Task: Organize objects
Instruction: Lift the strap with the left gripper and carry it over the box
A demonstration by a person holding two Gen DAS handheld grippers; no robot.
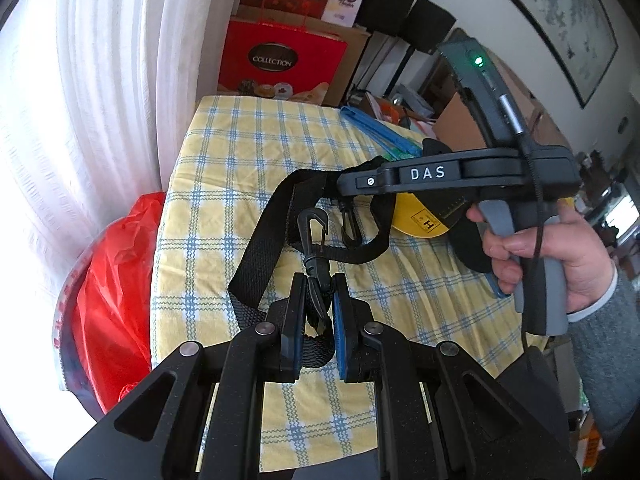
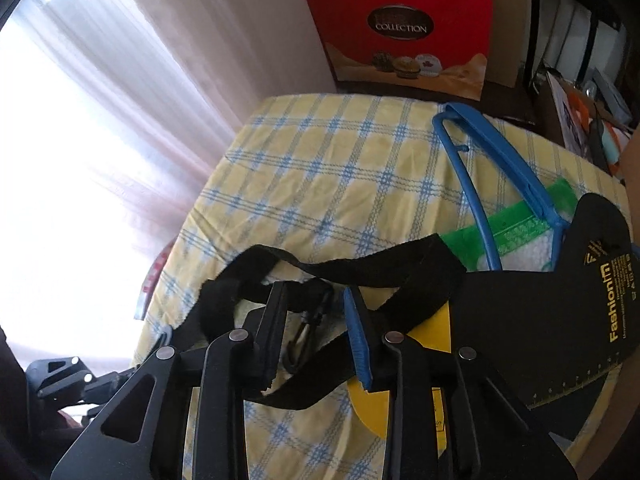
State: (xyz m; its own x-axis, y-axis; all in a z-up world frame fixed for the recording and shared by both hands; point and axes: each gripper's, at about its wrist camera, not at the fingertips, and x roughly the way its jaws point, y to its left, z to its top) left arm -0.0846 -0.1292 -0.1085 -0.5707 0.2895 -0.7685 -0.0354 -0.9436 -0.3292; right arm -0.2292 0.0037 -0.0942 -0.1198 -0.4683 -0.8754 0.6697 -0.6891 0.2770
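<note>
Left gripper [image 1: 318,304] is pinching the strap [image 1: 260,256] by its clip; right gripper [image 2: 316,320] (half-open) is straddling the strap's far clip [image 2: 306,336], risking a snag.

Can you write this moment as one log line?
left claw: shut on strap clip | right claw: open around second clip | strap: on checked cloth

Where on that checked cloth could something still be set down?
The checked cloth is bare between the curtain and the black strap, up to the red box. The side with the blue hangers and black card is crowded.
</note>
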